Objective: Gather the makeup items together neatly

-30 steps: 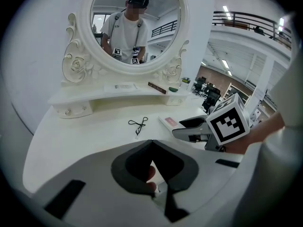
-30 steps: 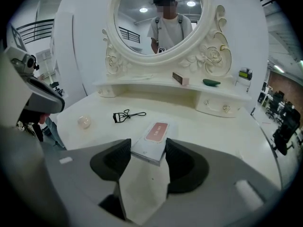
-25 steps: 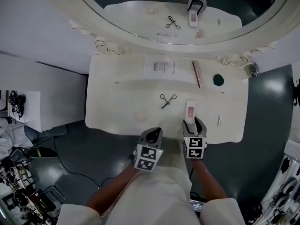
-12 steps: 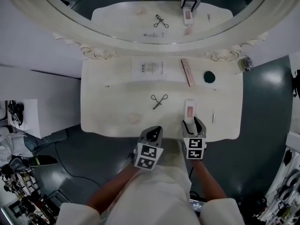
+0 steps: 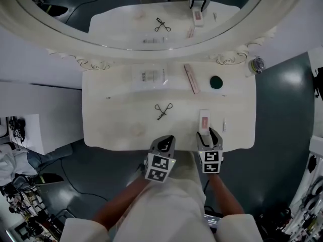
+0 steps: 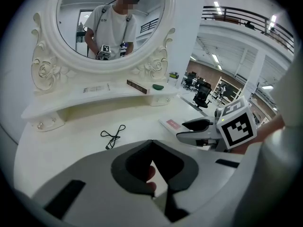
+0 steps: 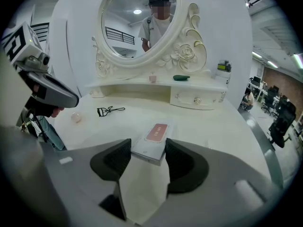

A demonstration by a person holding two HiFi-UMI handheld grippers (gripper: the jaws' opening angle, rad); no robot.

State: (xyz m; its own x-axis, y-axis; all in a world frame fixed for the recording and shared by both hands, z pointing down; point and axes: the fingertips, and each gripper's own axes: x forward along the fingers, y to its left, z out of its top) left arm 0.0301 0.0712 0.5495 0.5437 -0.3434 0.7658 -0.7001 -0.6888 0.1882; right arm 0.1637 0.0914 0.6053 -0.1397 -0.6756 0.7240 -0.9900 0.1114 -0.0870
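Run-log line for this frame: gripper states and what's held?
left gripper: shut, empty | right gripper: shut on white box | eyelash curler: loose on dresser top

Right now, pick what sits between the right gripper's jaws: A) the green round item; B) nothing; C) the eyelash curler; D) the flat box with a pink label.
D: the right gripper view shows the near end of the flat box between the pads of the right gripper, while the eyelash curler lies well apart from them.
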